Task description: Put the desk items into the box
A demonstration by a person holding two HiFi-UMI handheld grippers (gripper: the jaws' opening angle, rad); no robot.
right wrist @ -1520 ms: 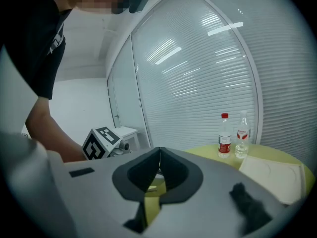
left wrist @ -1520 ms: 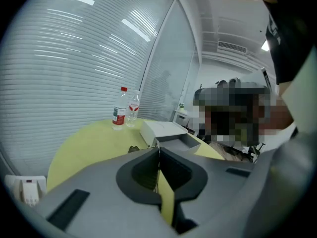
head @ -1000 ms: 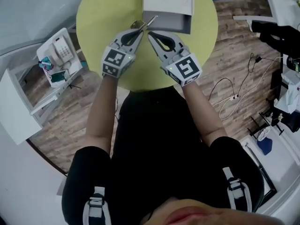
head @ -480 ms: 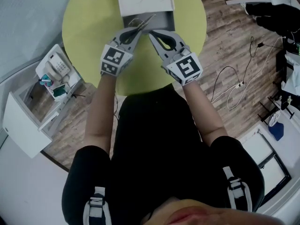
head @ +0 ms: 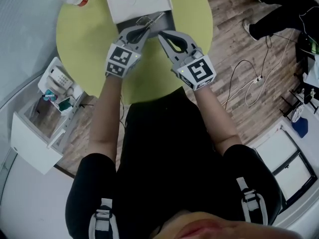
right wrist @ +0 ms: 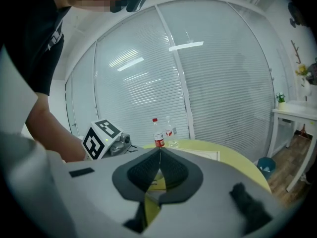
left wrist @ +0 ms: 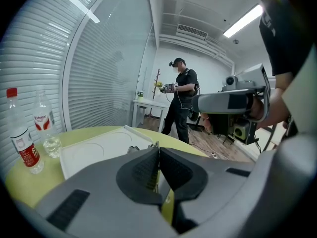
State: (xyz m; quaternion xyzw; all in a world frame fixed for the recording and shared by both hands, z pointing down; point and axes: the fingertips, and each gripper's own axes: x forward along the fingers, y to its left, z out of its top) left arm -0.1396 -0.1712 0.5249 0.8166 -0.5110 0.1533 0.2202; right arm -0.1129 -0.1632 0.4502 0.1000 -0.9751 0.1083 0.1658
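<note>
Only overhead does the thin shiny metal item [head: 157, 18], clamped in the left gripper [head: 147, 30], show whole, twelve o'clock over the matte white box [head: 134, 1]; the right gripper [head: 161, 34] has its ribbed jaws together, empty.

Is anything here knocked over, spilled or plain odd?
Nothing stands out. The red-capped bottle and the clear bottle stand upright on the table; nothing is spilled. The left gripper holds a thin metal item over the open box.
</note>
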